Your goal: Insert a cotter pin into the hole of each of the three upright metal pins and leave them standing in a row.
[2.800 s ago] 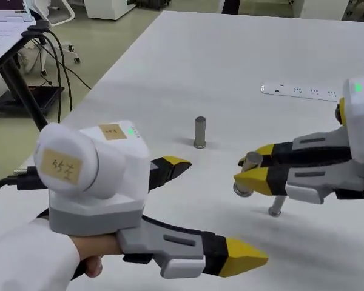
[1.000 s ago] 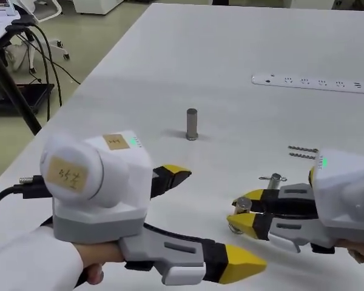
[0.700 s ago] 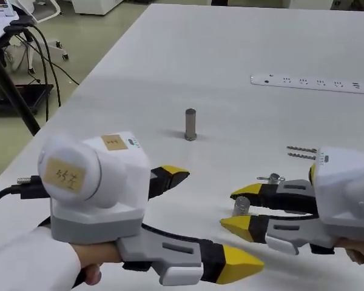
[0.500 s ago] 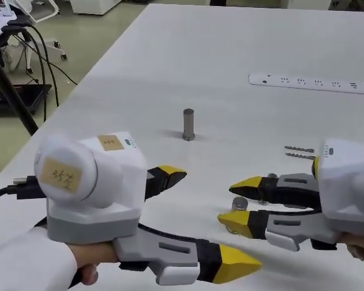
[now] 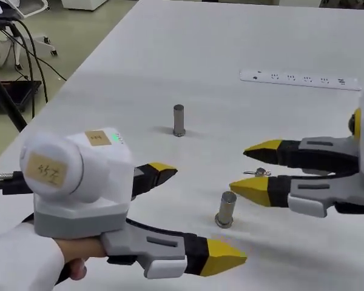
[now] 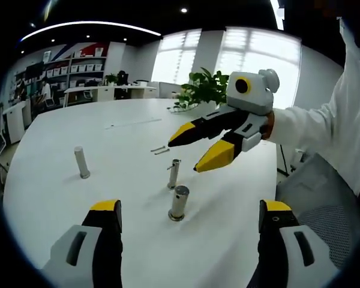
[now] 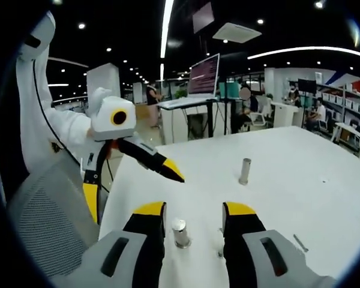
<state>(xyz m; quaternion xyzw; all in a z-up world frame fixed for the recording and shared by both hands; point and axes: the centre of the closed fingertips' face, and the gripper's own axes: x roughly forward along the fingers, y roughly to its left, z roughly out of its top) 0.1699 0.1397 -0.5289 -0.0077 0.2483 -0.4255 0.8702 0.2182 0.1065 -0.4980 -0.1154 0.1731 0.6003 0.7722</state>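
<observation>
Three upright metal pins stand on the white table (image 5: 170,54). The far pin (image 5: 179,120) stands alone. The near pin (image 5: 226,208) stands free just below my right gripper (image 5: 247,168), which is open and holds nothing. A third pin (image 5: 259,173), with what looks like a cotter pin through its top, peeks out between the right gripper's jaws. In the right gripper view the near pin (image 7: 180,233) rises between the spread jaws without touching them. My left gripper (image 5: 194,215) is open and holds nothing, left of the near pin (image 6: 179,202). Loose cotter pins (image 6: 159,149) lie farther back.
A white power strip (image 5: 297,79) lies at the back right of the table. The table's left edge drops to a floor with cables and a black stand (image 5: 6,91). A person's white sleeve (image 5: 18,267) is at the lower left.
My right gripper, shut on the near pin a second ago, has opened and drawn up and to the right. The pin now stands free on the table. The left gripper has barely moved.
</observation>
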